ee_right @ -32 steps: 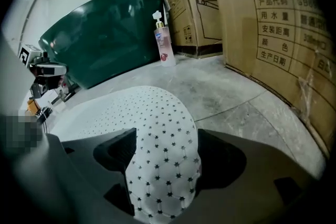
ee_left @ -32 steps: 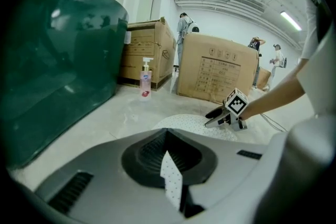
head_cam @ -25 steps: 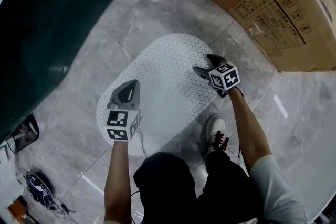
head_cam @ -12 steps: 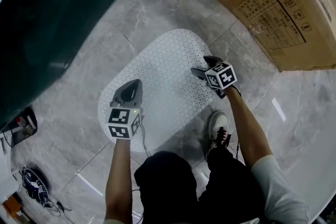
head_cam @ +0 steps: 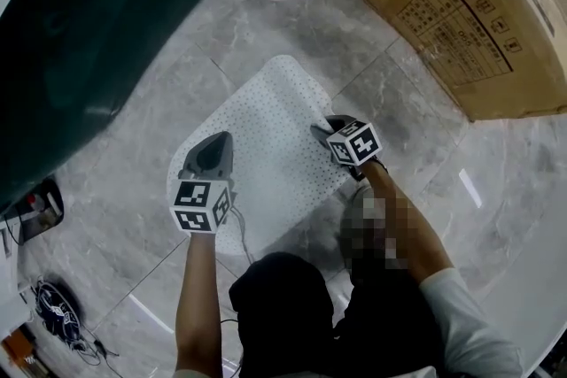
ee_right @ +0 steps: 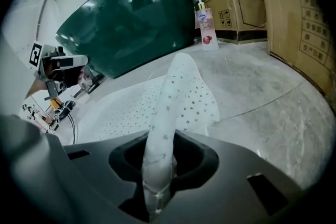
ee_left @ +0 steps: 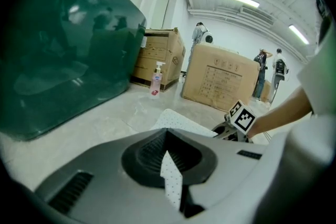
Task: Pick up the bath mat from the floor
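In the head view, the bath mat (head_cam: 266, 146) is lying at the centre of the frame on the grey marble floor (head_cam: 292, 31). It is white, rounded at its ends and dotted all over with small holes. Its right edge is curling up off the floor where my right gripper (head_cam: 324, 130) is meeting it, while my left gripper (head_cam: 215, 148) is sitting at its lower-left edge.

In the left gripper view, my 2 jaws are pressing together on a thin white strip of the mat's edge. The rest of the mat is spreading out beyond them.

In the right gripper view, my jaws are closing on a fold of the mat. The fold is rising between them as a narrow, star-punched ridge, pointing toward a pump bottle (ee_right: 206, 23) at the upper right.
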The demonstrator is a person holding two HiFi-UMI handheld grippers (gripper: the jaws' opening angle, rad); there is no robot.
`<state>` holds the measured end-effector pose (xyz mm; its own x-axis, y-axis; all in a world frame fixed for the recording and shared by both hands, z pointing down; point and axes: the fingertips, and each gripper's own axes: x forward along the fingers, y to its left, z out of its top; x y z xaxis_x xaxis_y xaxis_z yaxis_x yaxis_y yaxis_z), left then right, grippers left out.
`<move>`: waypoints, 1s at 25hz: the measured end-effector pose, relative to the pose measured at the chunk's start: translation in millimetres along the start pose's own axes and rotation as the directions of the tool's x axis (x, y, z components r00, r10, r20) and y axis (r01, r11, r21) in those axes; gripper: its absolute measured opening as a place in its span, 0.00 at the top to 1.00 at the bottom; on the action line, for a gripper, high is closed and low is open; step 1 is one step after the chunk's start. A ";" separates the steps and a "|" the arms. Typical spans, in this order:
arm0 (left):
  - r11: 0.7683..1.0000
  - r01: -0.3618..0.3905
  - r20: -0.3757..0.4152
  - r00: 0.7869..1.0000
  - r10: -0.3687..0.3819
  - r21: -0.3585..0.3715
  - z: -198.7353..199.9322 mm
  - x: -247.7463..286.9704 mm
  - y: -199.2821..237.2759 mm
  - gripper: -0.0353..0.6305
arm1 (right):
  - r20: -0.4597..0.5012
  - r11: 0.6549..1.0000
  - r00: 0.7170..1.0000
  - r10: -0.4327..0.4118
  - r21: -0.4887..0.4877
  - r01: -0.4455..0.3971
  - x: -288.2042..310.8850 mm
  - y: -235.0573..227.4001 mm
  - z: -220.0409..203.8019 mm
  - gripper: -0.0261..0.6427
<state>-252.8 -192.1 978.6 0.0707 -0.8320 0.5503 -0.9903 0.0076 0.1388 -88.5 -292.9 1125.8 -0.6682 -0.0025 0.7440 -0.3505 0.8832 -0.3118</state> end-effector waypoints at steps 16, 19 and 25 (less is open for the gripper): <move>0.998 -0.033 0.034 0.999 0.031 0.056 39.1 -31.2 6.7 0.93 | 0.136 0.996 0.990 -0.037 0.080 0.026 -58.3 1.3 64.9 0.91; 0.997 -0.045 0.062 0.997 0.041 0.066 58.9 -37.7 11.7 0.93 | 0.188 0.996 0.980 -0.071 0.074 0.057 -87.8 -5.3 99.5 0.91; 0.996 -0.057 0.128 0.991 0.048 0.067 105.5 -39.0 7.0 0.93 | 0.274 0.998 0.959 -0.066 0.041 0.057 -161.6 -8.5 155.5 0.91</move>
<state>-275.1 -218.1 871.2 0.0069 -0.8949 0.4463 -0.9985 0.0181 0.0519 -79.6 -373.0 916.3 -0.7978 -0.1893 0.5724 -0.4145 0.8617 -0.2928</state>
